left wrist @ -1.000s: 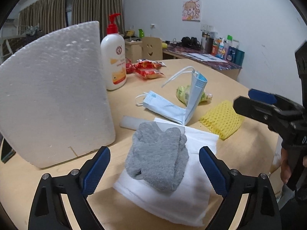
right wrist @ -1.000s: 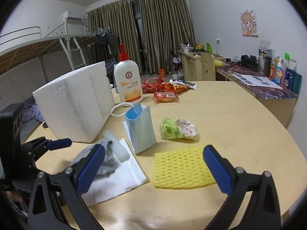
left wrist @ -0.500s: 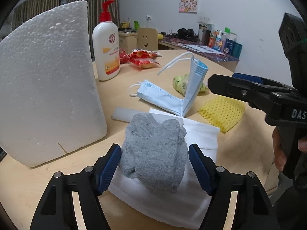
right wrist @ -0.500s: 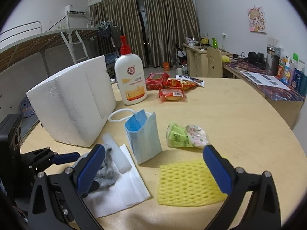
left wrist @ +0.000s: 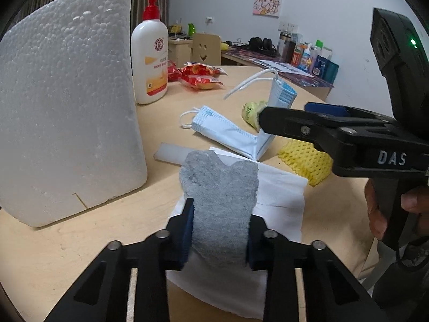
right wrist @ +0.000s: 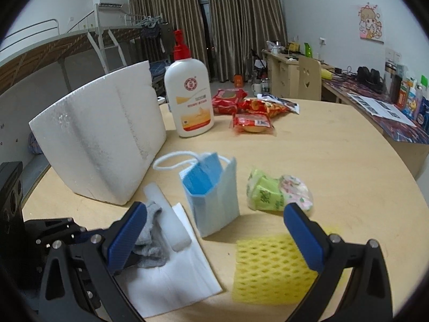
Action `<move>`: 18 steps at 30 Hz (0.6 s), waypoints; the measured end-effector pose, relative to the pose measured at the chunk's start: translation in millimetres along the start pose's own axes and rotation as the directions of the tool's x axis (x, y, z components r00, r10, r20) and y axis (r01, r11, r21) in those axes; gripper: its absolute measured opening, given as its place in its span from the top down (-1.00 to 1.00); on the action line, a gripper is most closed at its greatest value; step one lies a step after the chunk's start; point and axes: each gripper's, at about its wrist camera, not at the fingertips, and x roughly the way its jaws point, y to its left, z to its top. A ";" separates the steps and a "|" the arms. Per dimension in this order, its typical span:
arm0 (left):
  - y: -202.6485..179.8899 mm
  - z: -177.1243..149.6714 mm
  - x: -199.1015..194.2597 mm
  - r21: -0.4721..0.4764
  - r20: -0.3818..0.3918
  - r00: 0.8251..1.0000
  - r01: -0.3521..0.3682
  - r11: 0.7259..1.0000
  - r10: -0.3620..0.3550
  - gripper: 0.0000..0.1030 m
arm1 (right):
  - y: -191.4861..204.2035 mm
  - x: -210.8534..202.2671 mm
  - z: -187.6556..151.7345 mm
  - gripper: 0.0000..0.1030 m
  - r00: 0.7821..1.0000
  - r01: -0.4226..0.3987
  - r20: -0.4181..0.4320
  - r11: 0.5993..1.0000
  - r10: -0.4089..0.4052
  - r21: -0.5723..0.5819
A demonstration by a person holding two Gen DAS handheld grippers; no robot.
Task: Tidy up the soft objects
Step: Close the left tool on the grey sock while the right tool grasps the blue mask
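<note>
Currently the left gripper (left wrist: 218,232) jaws are closing on the grey cloth (left wrist: 222,201) atop the white sheet (left wrist: 281,190) at 6 o'clock, the right gripper (right wrist: 214,234) jaws stand apart, empty, and mask (right wrist: 214,187), yellow net (right wrist: 270,265) and green pack (right wrist: 276,193) remain unsorted.

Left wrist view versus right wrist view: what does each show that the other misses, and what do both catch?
Left only: the left claw closing, its pads already squeezing the grey sock, and a hand holding the right tool.

Right only: the open right claw hovering over the yellow net, plus a bunk bed and curtains.

Both: foam block, bottle, mask, white tissue, red snacks, sock, net.
</note>
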 end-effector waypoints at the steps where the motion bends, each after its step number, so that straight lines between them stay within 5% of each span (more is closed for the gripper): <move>1: 0.1 -0.2 0.0 -0.001 -0.001 1.000 0.005 1.000 -0.005 0.45 | 1.1 0.9 1.1 -1.00 1.000 0.001 -0.002 1.000 -0.001 -0.003; 6: -0.4 -1.1 -2.5 0.002 0.008 1.000 0.019 1.000 -0.019 0.57 | 7.0 7.1 6.2 -0.87 1.000 0.025 -0.015 0.999 -0.025 -0.030; 12: 5.7 -1.1 -4.7 -0.027 0.014 0.999 0.044 0.999 -0.044 0.58 | 5.0 21.5 5.8 -0.29 0.997 0.027 -0.073 0.999 -0.028 -0.020; 14: 6.2 -1.2 -5.2 -0.028 0.011 0.999 0.053 0.998 -0.053 0.59 | 2.8 23.7 4.4 0.17 0.996 0.036 -0.081 0.999 -0.037 -0.010; 18: 6.4 -2.2 -8.4 -0.029 0.023 0.998 0.064 0.998 -0.063 0.64 | -1.6 27.5 2.7 0.55 0.995 0.016 -0.102 1.000 -0.014 0.017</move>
